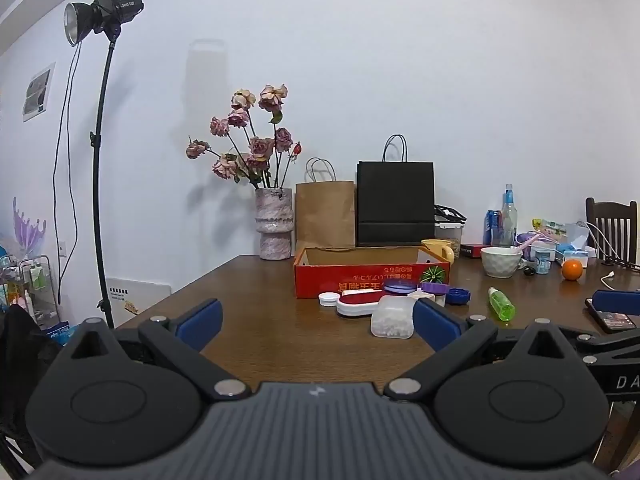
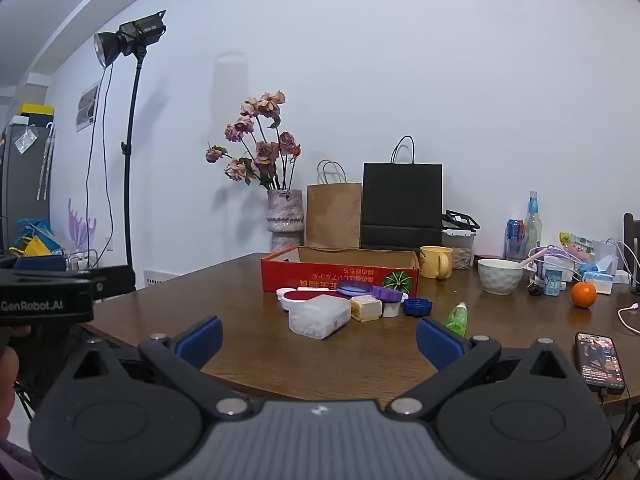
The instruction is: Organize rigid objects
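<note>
Both hand-held grippers, left [image 1: 316,322] and right [image 2: 318,338], hover jaws wide apart and empty over the desk [image 2: 248,344], ahead of a clear plastic box [image 2: 318,316], scattered lids [image 2: 417,306] and the red cardboard box [image 2: 340,274] behind.

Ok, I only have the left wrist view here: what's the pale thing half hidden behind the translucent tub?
Observer: A cream square box, standing right beside the translucent tub.
Operator: And the phone at my right edge, is it on?
Observer: Yes. The phone lies flat on the table with its screen lit.
Operator: I see only one finger of the other gripper. Is it holding anything?
Observer: No. The right gripper is wide open, with nothing between its fingers.
</note>
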`<state>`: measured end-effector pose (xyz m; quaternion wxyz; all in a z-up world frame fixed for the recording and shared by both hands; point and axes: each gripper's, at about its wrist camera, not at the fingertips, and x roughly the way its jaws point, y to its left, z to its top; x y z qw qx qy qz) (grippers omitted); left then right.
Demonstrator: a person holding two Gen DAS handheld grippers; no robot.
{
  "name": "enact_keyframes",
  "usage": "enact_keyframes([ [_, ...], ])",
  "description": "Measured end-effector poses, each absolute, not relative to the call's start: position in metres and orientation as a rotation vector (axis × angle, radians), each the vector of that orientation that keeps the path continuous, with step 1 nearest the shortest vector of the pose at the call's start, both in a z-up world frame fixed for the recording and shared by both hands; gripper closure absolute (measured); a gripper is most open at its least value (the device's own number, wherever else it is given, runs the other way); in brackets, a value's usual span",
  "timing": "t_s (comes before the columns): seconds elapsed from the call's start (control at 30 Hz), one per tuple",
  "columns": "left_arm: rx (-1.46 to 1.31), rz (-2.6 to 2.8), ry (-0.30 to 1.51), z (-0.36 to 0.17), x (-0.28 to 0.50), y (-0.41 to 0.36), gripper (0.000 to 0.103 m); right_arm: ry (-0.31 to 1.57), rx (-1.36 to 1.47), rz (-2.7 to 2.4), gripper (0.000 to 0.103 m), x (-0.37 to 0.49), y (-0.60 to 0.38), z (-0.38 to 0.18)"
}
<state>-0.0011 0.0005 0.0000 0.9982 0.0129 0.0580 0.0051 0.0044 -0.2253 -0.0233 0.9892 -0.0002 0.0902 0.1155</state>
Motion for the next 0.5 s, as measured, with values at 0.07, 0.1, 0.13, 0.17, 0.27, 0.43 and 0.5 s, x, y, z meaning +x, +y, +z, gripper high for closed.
enact_keyframes([
  [0.07,0.022,0.019,0.114,0.0003,-0.0022,0.0014,0.000,0.181,-0.002,0.234,0.000,0.0044,-0.2247,-0.0232],
  [0.1,0.029,0.019,0.107,0.0002,-0.0047,-0.0009,0.000,0.182,-0.003,0.235,0.000,0.0046,-0.2243,-0.0232],
  [0.13,0.039,0.013,0.119,0.0014,-0.0025,-0.0066,0.000,0.184,-0.005,0.236,0.000,0.0049,-0.2240,-0.0231],
  [0.17,0.037,0.017,0.117,0.0015,-0.0027,-0.0082,0.000,0.184,-0.007,0.238,0.000,0.0052,-0.2235,-0.0230],
  [0.27,0.006,0.017,0.103,0.0007,-0.0078,-0.0007,0.000,0.183,-0.016,0.240,0.000,0.0058,-0.2227,-0.0220],
  [0.43,0.014,0.022,0.105,-0.0046,-0.0026,-0.0042,0.000,0.178,-0.027,0.237,0.000,0.0037,-0.2225,-0.0202],
  [0.5,0.013,0.023,0.104,-0.0045,-0.0029,-0.0030,0.000,0.180,-0.029,0.236,0.000,0.0055,-0.2211,-0.0211],
])
